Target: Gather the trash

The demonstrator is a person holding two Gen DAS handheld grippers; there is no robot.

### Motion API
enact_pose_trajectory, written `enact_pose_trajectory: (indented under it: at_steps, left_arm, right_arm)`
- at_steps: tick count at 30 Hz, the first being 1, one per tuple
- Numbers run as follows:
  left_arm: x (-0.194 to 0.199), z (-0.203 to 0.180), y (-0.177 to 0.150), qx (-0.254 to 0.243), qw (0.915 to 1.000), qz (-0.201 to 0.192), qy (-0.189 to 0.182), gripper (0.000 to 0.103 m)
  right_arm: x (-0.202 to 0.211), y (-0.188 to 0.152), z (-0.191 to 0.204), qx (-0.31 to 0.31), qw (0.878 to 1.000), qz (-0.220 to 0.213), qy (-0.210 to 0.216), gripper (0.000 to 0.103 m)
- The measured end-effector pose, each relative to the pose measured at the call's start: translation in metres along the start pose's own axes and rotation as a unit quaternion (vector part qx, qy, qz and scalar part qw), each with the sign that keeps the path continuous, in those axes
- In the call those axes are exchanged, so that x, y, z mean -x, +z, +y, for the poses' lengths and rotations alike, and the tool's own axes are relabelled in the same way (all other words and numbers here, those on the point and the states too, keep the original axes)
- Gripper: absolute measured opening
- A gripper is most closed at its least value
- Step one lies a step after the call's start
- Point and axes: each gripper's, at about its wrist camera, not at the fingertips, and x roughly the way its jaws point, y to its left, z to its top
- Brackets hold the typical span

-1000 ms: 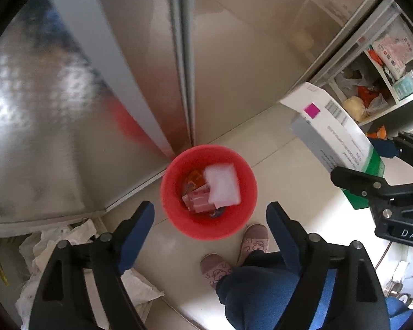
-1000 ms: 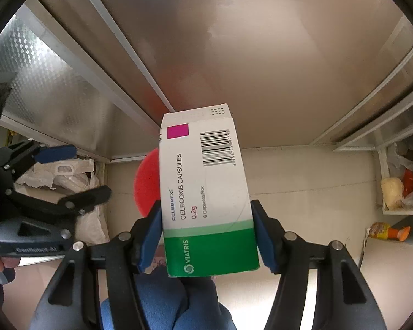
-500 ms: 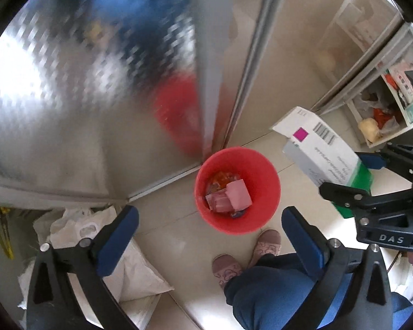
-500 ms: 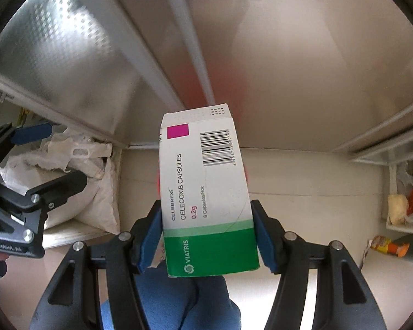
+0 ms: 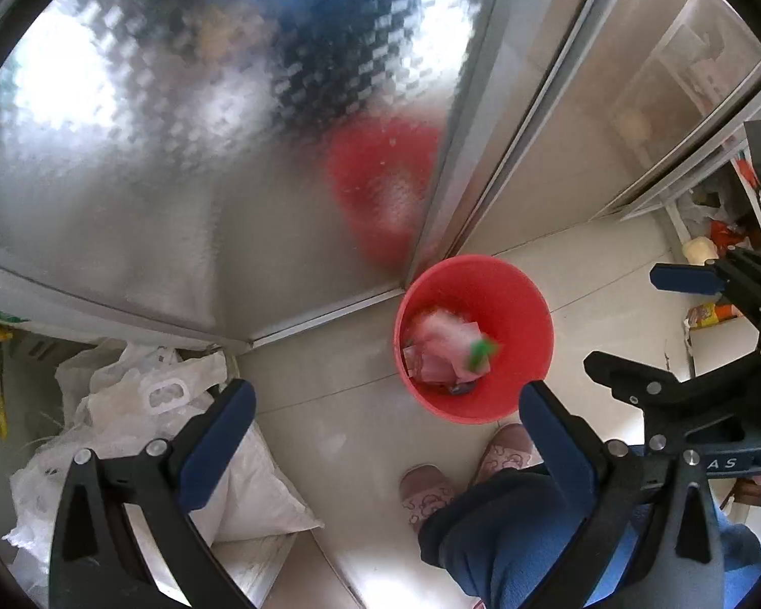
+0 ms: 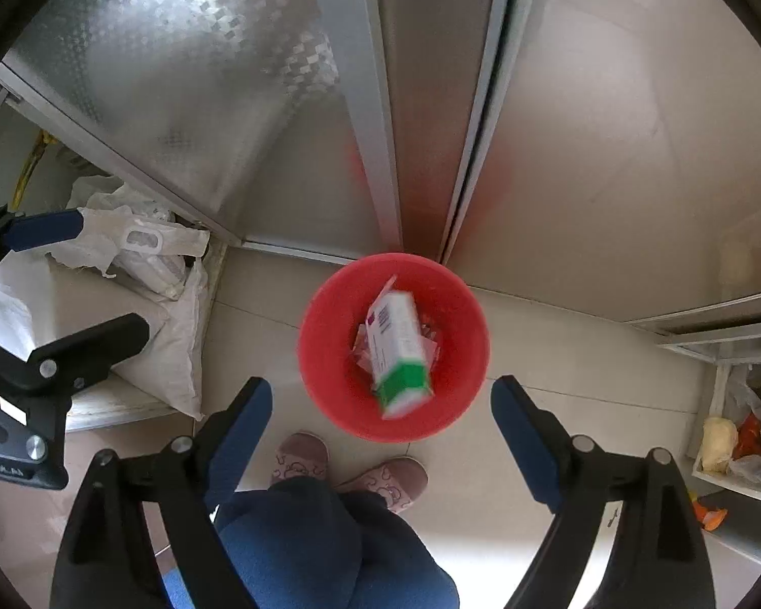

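Note:
A red bin (image 6: 324,370) stands on the tiled floor against metal doors; it also shows in the left wrist view (image 5: 527,319). A white and green medicine box (image 6: 398,350), blurred by motion, is over the bin's opening above pink wrappers; in the left wrist view it is a pale blur with a green corner (image 5: 461,345). My right gripper (image 6: 380,403) is open and empty above the bin's near rim. My left gripper (image 5: 385,411) is open and empty, left of the bin. The right gripper also shows in the left wrist view (image 5: 649,325).
White plastic bags (image 5: 142,406) lie on a low ledge at the left. Frosted metal doors (image 5: 203,152) rise behind the bin. Shelves with packets (image 6: 730,441) stand at the right. The person's pink slippers (image 6: 299,457) and blue trousers are just below the bin.
My right gripper has opened and let go of the medicine box, which is dropping into the red bin. Both grippers have shifted so the bin sits more centrally.

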Motion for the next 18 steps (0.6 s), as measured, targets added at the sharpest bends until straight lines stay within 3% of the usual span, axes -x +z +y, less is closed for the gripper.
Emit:
enact_pose_trajectory:
  at_steps: [7,18]
  left_arm:
    - [0.074,0.0,0.005,0.009,0.9999,-0.008,-0.012,0.103]
    - [0.213,0.002,0.029,0.01,0.9986,-0.052,-0.004,0.103]
  right_arm:
    - [0.071,0.002,0.006,-0.02,1.0,-0.01,-0.008,0.089]
    - [0.216,0.011,0.019,-0.031,0.997,-0.07,-0.01,0.096]
